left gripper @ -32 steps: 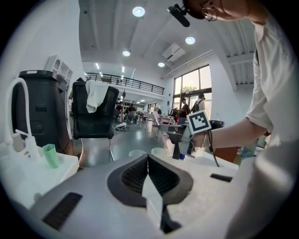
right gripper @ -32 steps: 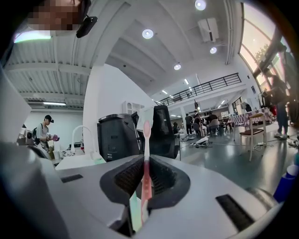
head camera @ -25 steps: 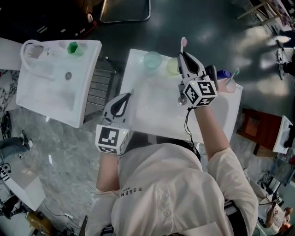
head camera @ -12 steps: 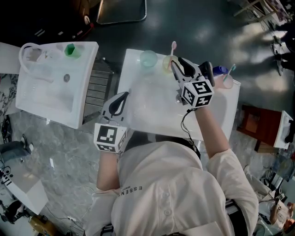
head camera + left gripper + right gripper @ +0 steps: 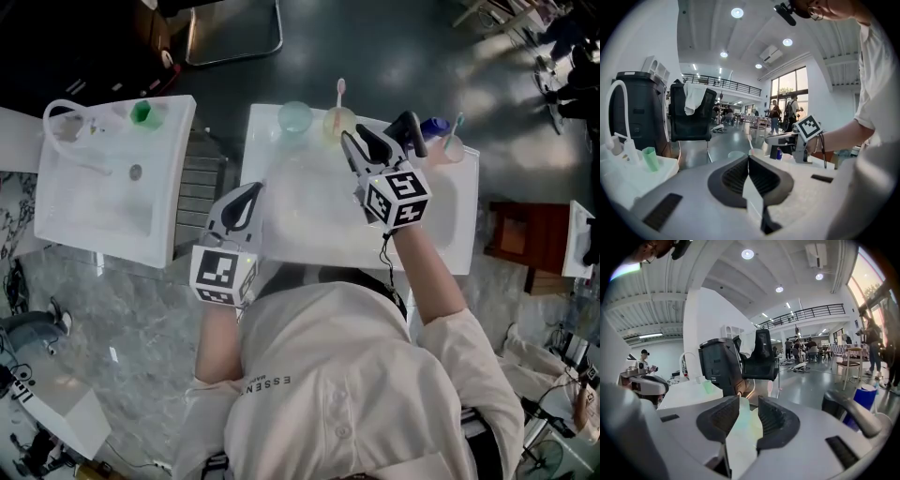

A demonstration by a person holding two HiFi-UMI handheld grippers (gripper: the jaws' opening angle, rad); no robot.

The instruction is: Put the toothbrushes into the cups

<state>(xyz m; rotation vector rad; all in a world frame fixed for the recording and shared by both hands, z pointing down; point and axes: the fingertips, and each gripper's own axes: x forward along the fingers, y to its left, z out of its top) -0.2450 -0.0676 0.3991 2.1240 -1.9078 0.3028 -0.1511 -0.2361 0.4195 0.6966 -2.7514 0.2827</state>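
Observation:
A pink toothbrush [image 5: 340, 90] stands upright in the yellow-green cup [image 5: 336, 123] on the back rim of the white sink [image 5: 441, 234]. My right gripper [image 5: 354, 142] is just in front of that cup, jaws opening, nothing between them. In the right gripper view the right gripper [image 5: 749, 399] frames the cup [image 5: 743, 420] beyond its jaws. A pale teal cup [image 5: 294, 116] stands empty to the left. A pink cup [image 5: 450, 150] at the right holds a teal toothbrush [image 5: 457, 126]. My left gripper [image 5: 253, 192] rests shut and empty at the sink's left edge.
A second white sink [image 5: 66, 220] with a green cup [image 5: 142, 112] stands at the left, a metal rack [image 5: 199, 178] between the two. A blue bottle [image 5: 433, 126] is beside the pink cup. A chair frame [image 5: 234, 37] is behind, a brown stool [image 5: 517, 248] at the right.
The right gripper lowered the pink toothbrush into the yellow-green cup, let it go and drew back from the cup. The left gripper stayed put.

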